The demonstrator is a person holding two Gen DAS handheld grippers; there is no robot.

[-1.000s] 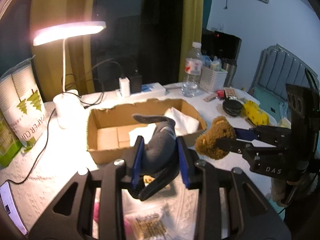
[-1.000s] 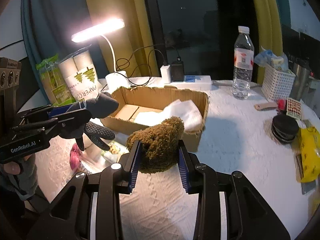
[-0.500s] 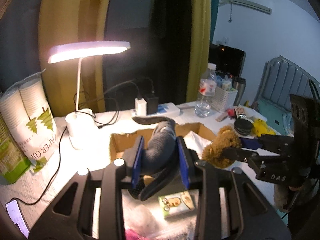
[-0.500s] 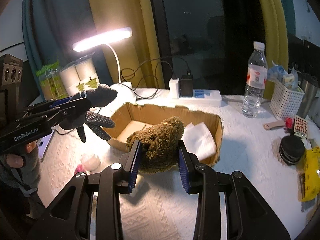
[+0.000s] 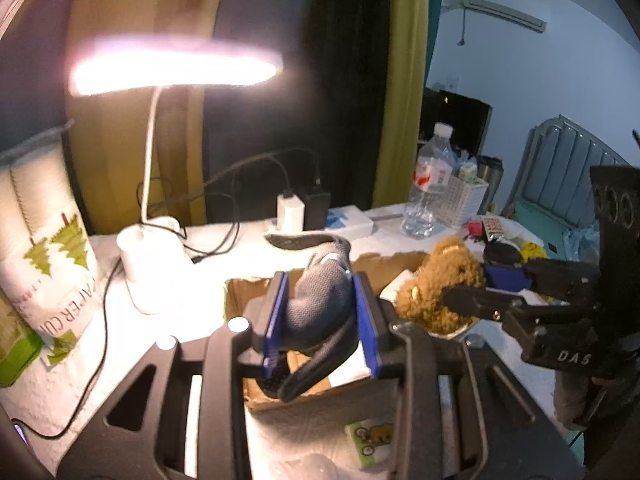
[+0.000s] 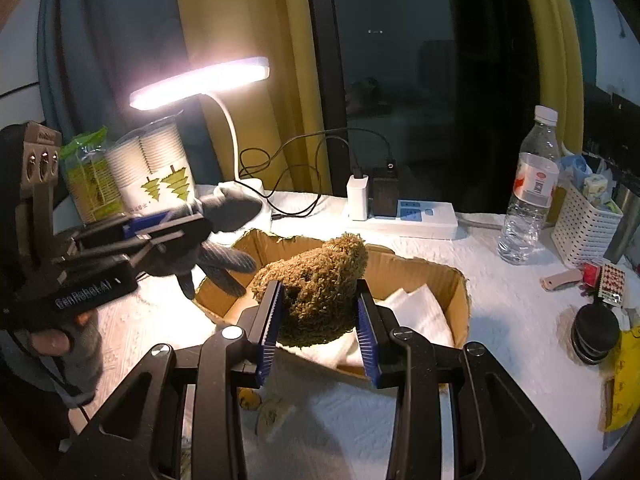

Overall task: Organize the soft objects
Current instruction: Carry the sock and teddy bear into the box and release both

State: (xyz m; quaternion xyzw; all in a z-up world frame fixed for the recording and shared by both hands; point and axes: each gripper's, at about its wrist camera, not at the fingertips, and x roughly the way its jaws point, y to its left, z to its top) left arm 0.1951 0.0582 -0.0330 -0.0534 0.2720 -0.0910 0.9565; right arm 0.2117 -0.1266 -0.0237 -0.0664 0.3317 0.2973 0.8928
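Left wrist view: the left gripper is clamped on a grey glove, the right gripper on a brown teddy, both over the cardboard box. Likely next: lower, release. Only the right view shows the hand.

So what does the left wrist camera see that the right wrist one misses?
Only the left wrist view shows the air conditioner high on the wall, the grey slatted chair back and a small cartoon-bear packet near the box.

Only the right wrist view shows the blue sockets on the power strip and the hand holding the left gripper.

Both show the lit desk lamp, cardboard box, water bottle, the grey glove and the brown teddy bear, each clamped between fingers.
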